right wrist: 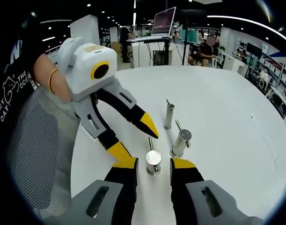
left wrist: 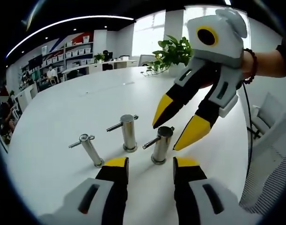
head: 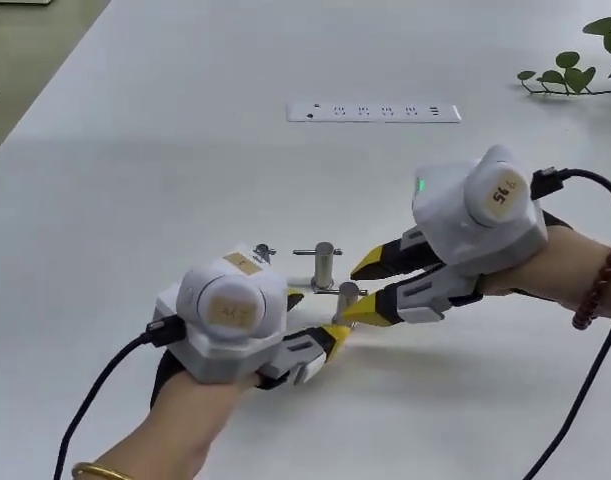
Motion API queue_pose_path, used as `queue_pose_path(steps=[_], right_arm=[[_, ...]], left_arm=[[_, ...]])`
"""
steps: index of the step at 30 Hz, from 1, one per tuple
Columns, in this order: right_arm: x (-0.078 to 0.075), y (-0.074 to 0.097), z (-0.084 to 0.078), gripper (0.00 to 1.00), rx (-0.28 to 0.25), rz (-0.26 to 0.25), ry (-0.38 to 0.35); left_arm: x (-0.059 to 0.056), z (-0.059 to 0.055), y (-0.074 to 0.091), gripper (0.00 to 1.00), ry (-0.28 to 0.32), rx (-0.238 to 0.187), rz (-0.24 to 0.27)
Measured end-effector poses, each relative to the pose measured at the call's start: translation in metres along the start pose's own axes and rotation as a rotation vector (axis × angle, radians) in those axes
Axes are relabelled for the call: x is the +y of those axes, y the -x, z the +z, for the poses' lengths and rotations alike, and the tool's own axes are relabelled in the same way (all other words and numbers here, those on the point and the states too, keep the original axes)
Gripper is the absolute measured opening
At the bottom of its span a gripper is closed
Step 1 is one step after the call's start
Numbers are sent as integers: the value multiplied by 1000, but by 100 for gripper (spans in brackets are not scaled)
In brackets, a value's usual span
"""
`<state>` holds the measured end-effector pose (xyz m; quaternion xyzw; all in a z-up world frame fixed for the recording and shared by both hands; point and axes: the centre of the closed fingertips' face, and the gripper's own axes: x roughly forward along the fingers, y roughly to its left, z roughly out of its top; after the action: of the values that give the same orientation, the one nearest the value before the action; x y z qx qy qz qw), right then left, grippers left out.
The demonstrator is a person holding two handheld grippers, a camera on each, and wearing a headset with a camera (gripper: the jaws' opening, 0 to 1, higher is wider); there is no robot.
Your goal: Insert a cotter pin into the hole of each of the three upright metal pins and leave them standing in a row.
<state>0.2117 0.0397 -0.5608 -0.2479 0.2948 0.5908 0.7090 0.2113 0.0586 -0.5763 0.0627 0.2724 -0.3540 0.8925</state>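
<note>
**Ana:** Between both grippers, on the white table [head: 185,150], stands the nearest metal pin [left wrist: 162,145]. The left gripper [left wrist: 151,164] and right gripper [right wrist: 154,166] are each open and close beside it, holding nothing.

**Ben:** How would you finish this one?

**Ana:** I'd steady its shaft low with one gripper, then nudge the cotter pin [left wrist: 150,143] straight along the hole with the other. Gently, or it tips toward the middle metal pin [left wrist: 128,132].

**Ben:** Is that cotter pin fully through?

**Ana:** Can't tell; its far end is hidden behind the shaft. The third metal pin [left wrist: 90,150] looks tilted, perhaps only lens bend, and in the head view the left gripper half covers it.
</note>
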Motion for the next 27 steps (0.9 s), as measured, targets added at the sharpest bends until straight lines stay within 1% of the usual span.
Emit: queue_pose_path(steps=[4,12,19,23,27], right_arm=[[3,-4,2,23,0,-6,-11],[3,-10,1,19,10,-12,-13],[0,-14,0,15,13,-16,-33],[-1,-15,-2,10,22,-9,-32],[-1,-15,-2,9,25,-2,-27]], left_arm=[[4,3,9,40,3,-3,11],[5,7,25,45,-2,-14,9],[10,7,32,48,11,-14,18],[11,7,36,50,15,-14,17],[12,8,40,52,20,-17,17]])
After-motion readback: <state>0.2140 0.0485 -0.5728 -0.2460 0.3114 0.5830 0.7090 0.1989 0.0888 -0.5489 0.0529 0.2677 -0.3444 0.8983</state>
